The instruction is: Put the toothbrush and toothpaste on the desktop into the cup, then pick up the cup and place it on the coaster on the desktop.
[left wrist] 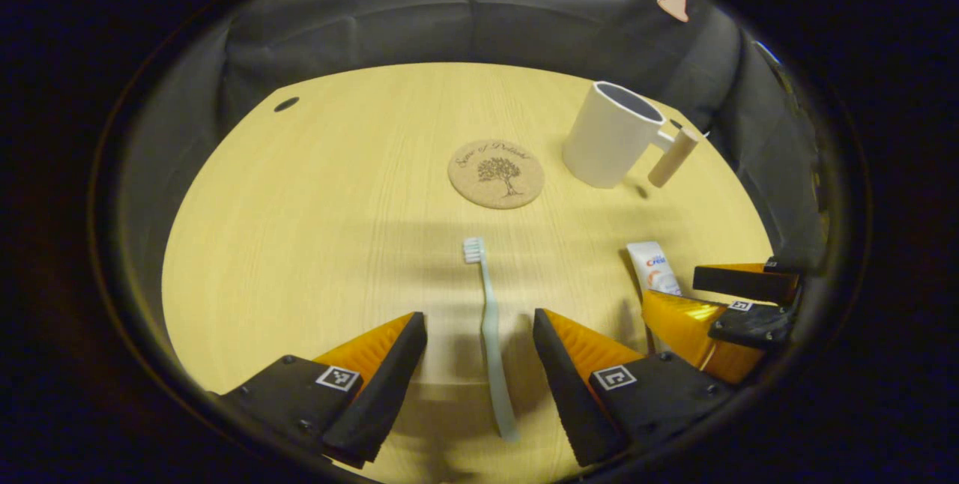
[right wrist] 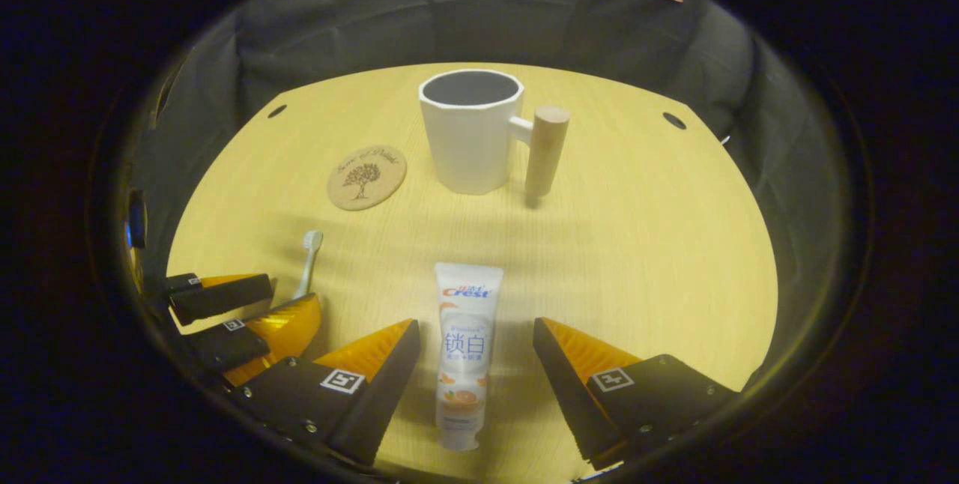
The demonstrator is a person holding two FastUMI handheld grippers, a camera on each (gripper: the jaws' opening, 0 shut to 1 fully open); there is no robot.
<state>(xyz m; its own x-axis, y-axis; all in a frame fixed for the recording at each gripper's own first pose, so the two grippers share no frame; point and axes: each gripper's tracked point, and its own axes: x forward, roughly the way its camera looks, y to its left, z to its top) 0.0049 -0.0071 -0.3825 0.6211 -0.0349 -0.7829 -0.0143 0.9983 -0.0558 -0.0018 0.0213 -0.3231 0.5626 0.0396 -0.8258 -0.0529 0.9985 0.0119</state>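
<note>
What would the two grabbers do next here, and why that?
Probably each closes on what lies between its open fingers: the left gripper straddles the toothbrush, the right gripper the toothpaste tube. Both lie flat on the desktop, and the cup stands empty.

Landmark = cup [right wrist: 470,132]. Right of cup, past its wooden handle [right wrist: 546,150]: bare surface [right wrist: 659,244], wide free lane. Left of cup: coaster [right wrist: 367,177] lies flat, low, apart from cup. Nearer than cup: toothpaste [right wrist: 464,353] lies lengthwise between right gripper [right wrist: 473,364] fingers, gap each side. Toothbrush [left wrist: 491,334] likewise between left gripper [left wrist: 479,364] fingers, not touched. Grippers sit side by side, near each other; little room between them. Cup mouth open, unobstructed from above.
</note>
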